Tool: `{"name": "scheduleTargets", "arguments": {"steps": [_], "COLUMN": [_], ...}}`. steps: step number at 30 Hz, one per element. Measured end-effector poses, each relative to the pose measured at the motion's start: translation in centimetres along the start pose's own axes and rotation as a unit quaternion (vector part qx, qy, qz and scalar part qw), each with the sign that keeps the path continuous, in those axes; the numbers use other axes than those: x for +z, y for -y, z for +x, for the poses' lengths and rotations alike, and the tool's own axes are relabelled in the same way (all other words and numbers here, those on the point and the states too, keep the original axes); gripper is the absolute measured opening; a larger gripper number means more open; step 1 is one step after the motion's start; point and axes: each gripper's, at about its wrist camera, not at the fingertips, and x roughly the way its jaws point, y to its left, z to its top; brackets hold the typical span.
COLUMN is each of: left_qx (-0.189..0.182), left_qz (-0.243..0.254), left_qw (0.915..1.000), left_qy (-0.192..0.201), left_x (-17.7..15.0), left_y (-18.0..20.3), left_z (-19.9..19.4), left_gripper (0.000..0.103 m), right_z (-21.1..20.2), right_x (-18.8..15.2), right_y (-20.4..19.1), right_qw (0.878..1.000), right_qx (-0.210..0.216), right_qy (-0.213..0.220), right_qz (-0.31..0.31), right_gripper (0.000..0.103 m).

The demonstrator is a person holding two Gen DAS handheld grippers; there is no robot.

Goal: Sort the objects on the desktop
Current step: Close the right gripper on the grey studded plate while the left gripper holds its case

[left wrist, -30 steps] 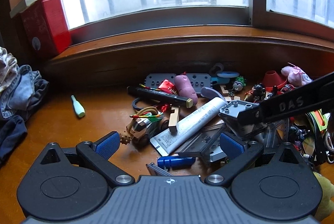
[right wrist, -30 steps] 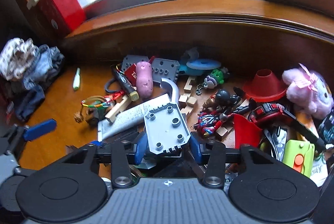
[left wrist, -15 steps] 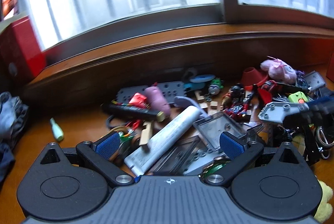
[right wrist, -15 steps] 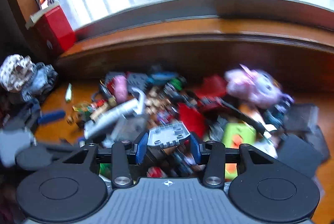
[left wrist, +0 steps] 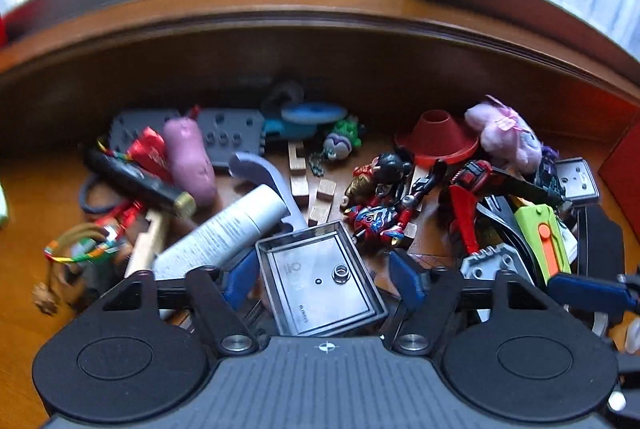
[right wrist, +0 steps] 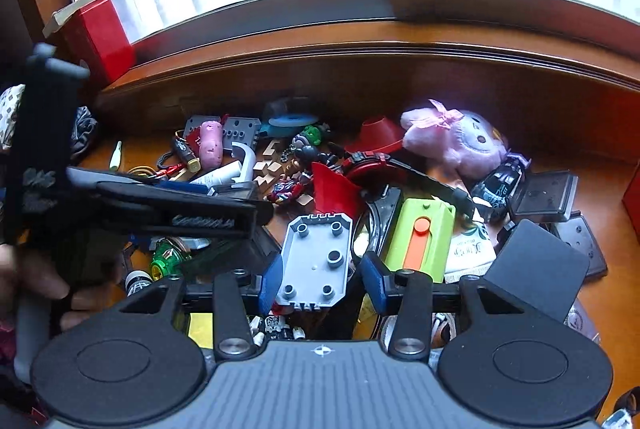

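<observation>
Wooden desk (left wrist: 24, 269) under the window is total clutter. Left gripper (left wrist: 326, 275) has just been closing around a clear box (left wrist: 320, 281), though whether it's pinching yet I can't tell. Right gripper (right wrist: 322, 279) is clamped on a gray plate (right wrist: 316, 257).

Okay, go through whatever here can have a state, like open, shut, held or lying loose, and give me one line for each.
Left gripper: jaws just closing around the clear plastic tray, contact unclear.
Clear plastic tray: open side up, tilted on the pile.
Right gripper: shut on the grey studded plate.
Grey studded plate: held, studs up.
White tube: capped, lying loose.
</observation>
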Motion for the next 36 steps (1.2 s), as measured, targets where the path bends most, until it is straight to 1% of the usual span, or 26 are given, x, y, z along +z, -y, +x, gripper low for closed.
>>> {"name": "scheduleTargets", "arguments": {"steps": [2,4,9,13,16,19,24,27,31,36], "left_qx": [0.001,-0.007,-0.017,-0.024,-0.028,-0.029,-0.03,-0.034,-0.035,-0.034], "left_qz": [0.001,-0.004,-0.029,-0.056,-0.066,-0.066,-0.059,-0.053,-0.046,-0.05], "left_qw": [1.0,1.0,0.9994,0.9977,0.9966,0.9963,0.9957,0.9946,0.9938,0.9937], "left_qy": [0.0,0.001,0.012,0.029,0.04,0.047,0.065,0.082,0.094,0.094], "left_x": [-0.1,-0.3,-0.7,-1.1,-1.2,-1.1,-1.1,-0.8,-0.7,-0.8], "left_y": [0.0,-0.2,-1.2,-2.6,-3.2,-3.2,-3.0,-2.9,-2.8,-3.1], "left_z": [0.2,-0.1,-1.5,-3.2,-4.4,-5.0,-5.9,-6.8,-7.4,-7.4], "left_gripper": [0.054,0.052,0.051,0.05,0.049,0.049,0.049,0.049,0.049,0.049], "right_z": [0.0,0.0,0.0,0.1,0.3,1.0,1.9,2.0,2.0,1.1], "right_x": [0.0,-0.1,0.0,0.1,0.2,0.2,0.1,-0.1,-0.3,-0.5], "right_y": [0.0,-0.1,-0.3,-0.6,-0.8,-0.8,-0.1,0.6,0.6,0.3], "right_qw": [1.0,1.0,1.0,1.0,1.0,1.0,0.999,0.998,0.998,0.998], "right_qx": [0.0,0.0,0.003,0.009,0.022,0.02,-0.007,0.003,0.011,0.002], "right_qy": [0.003,0.005,0.009,0.007,0.001,-0.013,-0.045,-0.05,-0.05,-0.049], "right_qz": [-0.002,-0.004,-0.013,-0.017,-0.015,-0.011,0.012,0.034,0.042,0.049], "right_gripper": [0.047,0.047,0.048,0.049,0.052,0.052,0.052,0.054,0.065,0.066]}}
